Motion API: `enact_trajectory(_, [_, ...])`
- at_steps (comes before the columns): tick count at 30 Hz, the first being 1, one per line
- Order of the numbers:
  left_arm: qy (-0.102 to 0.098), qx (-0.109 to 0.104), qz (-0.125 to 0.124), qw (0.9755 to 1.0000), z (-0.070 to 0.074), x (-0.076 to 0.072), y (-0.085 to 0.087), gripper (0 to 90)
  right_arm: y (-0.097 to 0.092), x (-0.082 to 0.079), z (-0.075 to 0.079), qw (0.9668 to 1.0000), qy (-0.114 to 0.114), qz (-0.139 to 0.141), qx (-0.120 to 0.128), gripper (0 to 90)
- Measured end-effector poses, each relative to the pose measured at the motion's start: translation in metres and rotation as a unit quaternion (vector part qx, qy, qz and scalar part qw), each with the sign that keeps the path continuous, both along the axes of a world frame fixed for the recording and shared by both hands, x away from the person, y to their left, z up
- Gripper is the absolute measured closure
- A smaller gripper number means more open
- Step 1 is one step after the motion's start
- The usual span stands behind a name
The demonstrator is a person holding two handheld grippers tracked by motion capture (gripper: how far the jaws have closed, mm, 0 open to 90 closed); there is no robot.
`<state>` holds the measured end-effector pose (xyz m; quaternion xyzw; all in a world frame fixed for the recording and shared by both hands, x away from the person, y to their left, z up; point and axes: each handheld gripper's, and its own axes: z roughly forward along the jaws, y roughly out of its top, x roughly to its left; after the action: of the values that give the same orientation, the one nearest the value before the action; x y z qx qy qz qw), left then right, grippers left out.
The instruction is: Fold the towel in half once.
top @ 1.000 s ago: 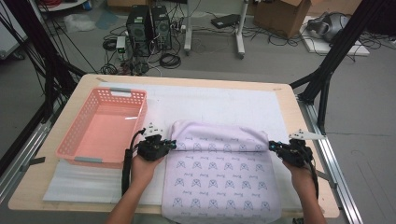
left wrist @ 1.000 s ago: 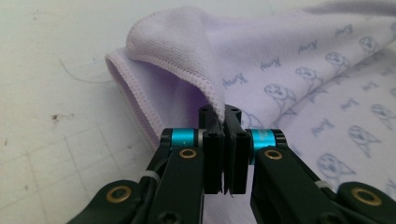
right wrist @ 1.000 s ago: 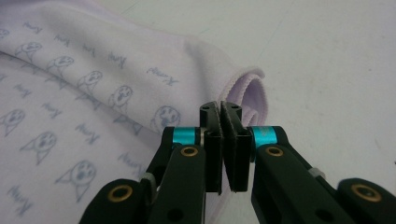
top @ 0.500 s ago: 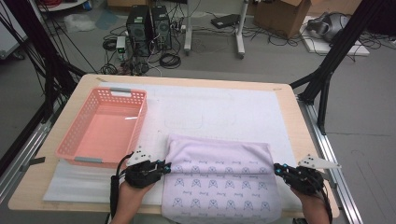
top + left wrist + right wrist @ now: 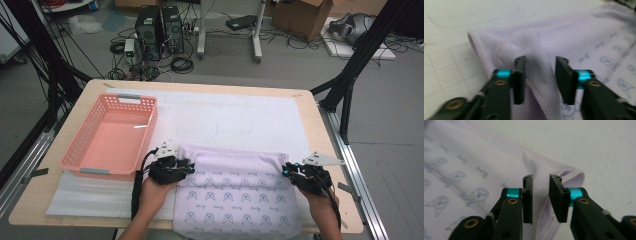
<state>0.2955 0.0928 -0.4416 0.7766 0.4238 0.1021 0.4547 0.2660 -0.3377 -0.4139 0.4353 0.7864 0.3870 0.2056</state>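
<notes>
A lavender cloth (image 5: 235,195) with a small grey print lies folded over on the white mat, its near edge hanging at the table's front. My left gripper (image 5: 187,166) sits at the fold's left end. In the left gripper view its jaws (image 5: 540,60) have just been opening; a hemmed ridge of the cloth (image 5: 564,37) lies between them, free of the pads. My right gripper (image 5: 286,171) is at the fold's right end. Its jaws (image 5: 541,177) have just been opening too and stand a little apart over the cloth's hemmed corner (image 5: 571,176).
A pink plastic basket (image 5: 150,135) stands empty just left of the left gripper. The white mat (image 5: 240,115) covers the wooden table beyond the cloth. Metal rails run along the table's left and right sides.
Both hands drew the cloth's far edge toward the person, folding it over, then eased back a little. Both grippers went from shut on the cloth to jaws apart.
</notes>
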Motion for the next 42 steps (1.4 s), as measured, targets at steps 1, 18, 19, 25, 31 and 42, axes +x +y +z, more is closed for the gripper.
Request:
enact_trajectory(1, [0.001, 0.008, 0.004, 1.0, -0.001, -0.001, -0.001, 78.2, 0.002, 0.004, -0.004, 0.9998, 0.012, -0.007, -0.011, 78.0])
enact_trajectory(18, [-0.058, -0.043, -0.009, 0.9973, 0.004, -0.044, 0.014, 86.0, 0.001, -0.017, -0.017, 0.9995, 0.01, -0.003, -0.031, 84.8])
enact_trajectory(19, [-0.059, -0.047, -0.01, 0.9971, 0.005, -0.046, 0.014, 86.0, 0.001, -0.019, -0.018, 0.9997, 0.011, 0.0, -0.024, 85.7])
enact_trajectory(25, [-0.061, -0.062, -0.022, 0.996, 0.007, -0.062, 0.025, 85.8, -0.008, -0.041, -0.008, 0.9999, 0.0, 0.008, 0.009, 86.1])
enact_trajectory(31, [-0.043, -0.072, -0.03, 0.996, 0.0, -0.082, 0.035, 83.4, -0.02, -0.072, -0.014, 0.9991, 0.022, 0.028, 0.024, 85.5])
enact_trajectory(42, [-0.036, -0.053, -0.052, 0.9966, -0.005, -0.066, 0.016, 46.3, -0.009, -0.058, -0.008, 0.9992, 0.003, -0.003, 0.04, 53.8])
